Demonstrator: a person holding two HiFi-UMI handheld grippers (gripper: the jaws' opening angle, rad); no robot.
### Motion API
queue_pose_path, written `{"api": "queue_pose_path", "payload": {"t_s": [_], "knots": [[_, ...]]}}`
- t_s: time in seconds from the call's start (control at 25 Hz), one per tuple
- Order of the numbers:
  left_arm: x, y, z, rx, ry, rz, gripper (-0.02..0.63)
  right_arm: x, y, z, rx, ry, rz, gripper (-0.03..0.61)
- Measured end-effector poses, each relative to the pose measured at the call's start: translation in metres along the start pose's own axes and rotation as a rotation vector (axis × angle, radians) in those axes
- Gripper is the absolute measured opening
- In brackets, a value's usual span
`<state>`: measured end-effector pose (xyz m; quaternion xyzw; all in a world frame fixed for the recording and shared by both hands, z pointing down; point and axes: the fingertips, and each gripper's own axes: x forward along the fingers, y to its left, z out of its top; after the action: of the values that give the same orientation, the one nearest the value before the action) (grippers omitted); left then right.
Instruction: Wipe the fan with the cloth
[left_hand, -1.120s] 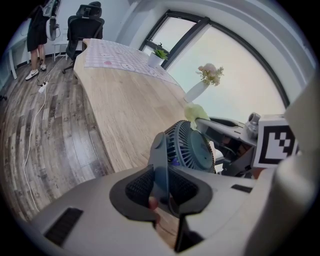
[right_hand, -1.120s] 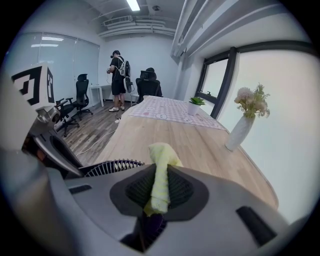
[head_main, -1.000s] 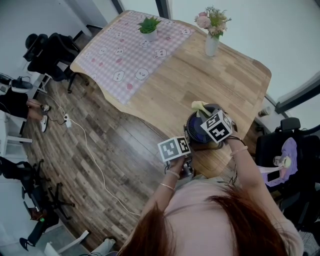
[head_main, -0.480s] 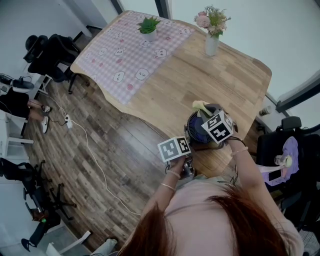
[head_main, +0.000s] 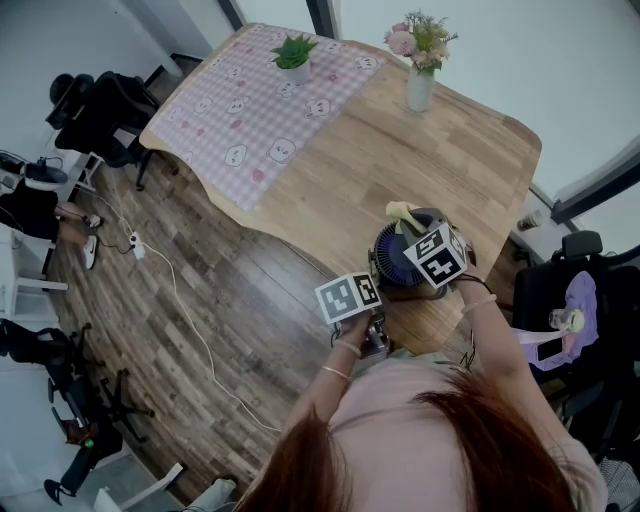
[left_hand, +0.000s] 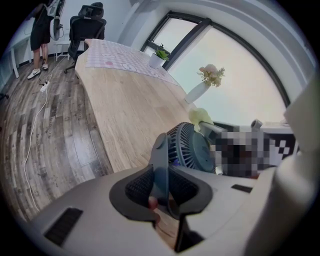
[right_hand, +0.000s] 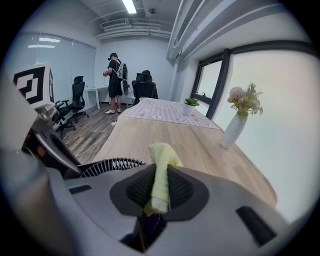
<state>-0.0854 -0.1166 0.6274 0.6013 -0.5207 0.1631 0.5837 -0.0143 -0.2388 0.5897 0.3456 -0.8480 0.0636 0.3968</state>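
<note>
Yellow cloth (right_hand: 160, 172) is sitting clamped in right gripper (right_hand: 159, 186), fan (right_hand: 112, 165) just beneath it; left gripper view alone is showing left gripper (left_hand: 161, 186) clamping fan's stand (left_hand: 160, 156)

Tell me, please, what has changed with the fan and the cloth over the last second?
Nothing visibly changed. The left hand-held gripper stays shut on the fan, the right hand-held gripper stays shut on the yellow cloth above it, and the fan stands at the same spot near the edge of the table.

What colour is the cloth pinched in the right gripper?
Pale yellow; the cloth shows best in the right gripper view.
</note>
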Motion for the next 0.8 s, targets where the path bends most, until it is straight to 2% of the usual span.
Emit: {"api": "queue_pose_path", "payload": {"t_s": [0.8], "knots": [[0.001, -0.001, -0.001, 0.003, -0.015, 0.022, 0.078, -0.015, -0.016, -0.020, 0.014, 0.004, -0.043, 0.054]]}}
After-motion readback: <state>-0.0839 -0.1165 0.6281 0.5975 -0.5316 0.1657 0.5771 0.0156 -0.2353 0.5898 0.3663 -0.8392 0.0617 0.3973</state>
